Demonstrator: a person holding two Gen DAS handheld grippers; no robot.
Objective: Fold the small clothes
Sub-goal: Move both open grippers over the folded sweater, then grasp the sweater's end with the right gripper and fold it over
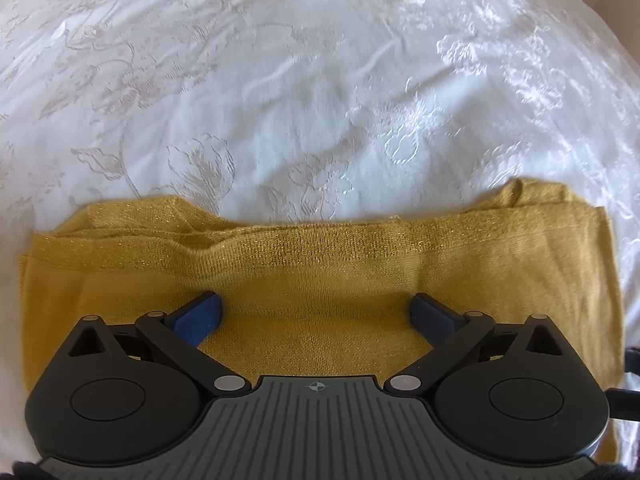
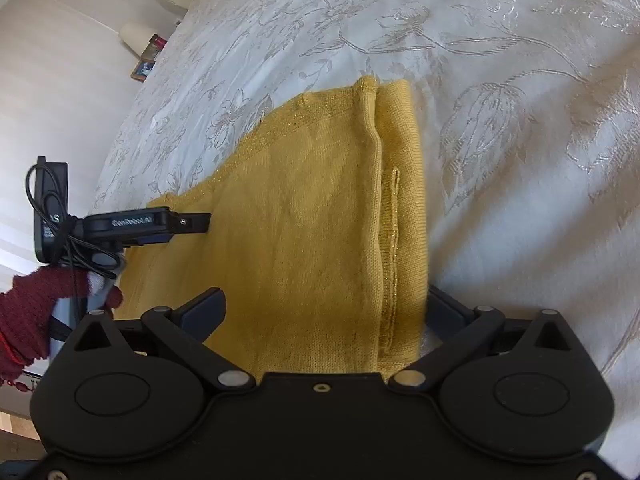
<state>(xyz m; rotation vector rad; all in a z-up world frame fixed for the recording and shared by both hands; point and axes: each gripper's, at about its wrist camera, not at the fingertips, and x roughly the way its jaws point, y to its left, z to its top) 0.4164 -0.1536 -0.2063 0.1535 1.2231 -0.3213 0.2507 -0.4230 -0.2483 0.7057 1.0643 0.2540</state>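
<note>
A mustard-yellow knit garment (image 1: 320, 264) lies folded into a flat rectangle on a white embroidered bedspread (image 1: 304, 92). My left gripper (image 1: 316, 314) hovers over the garment's near part, pointing steeply down. It is open wide, its blue pads (image 1: 198, 318) apart with only flat knit below them. In the right wrist view the garment (image 2: 304, 216) runs away from me with a folded layer along its right side. My right gripper (image 2: 324, 310) is open, straddling the garment's near end. Its right finger (image 2: 452, 312) is partly hidden behind the fabric's edge. The left gripper (image 2: 198, 222) appears there from the side, over the garment's left edge.
A person's hand in a dark red glove (image 2: 28, 312) holds the left gripper's handle, with a black cable (image 2: 44, 200) looped around it. Beyond the bed's left side is a pale wall and a bedside stand with a lamp (image 2: 134, 34) and small items (image 2: 144, 68).
</note>
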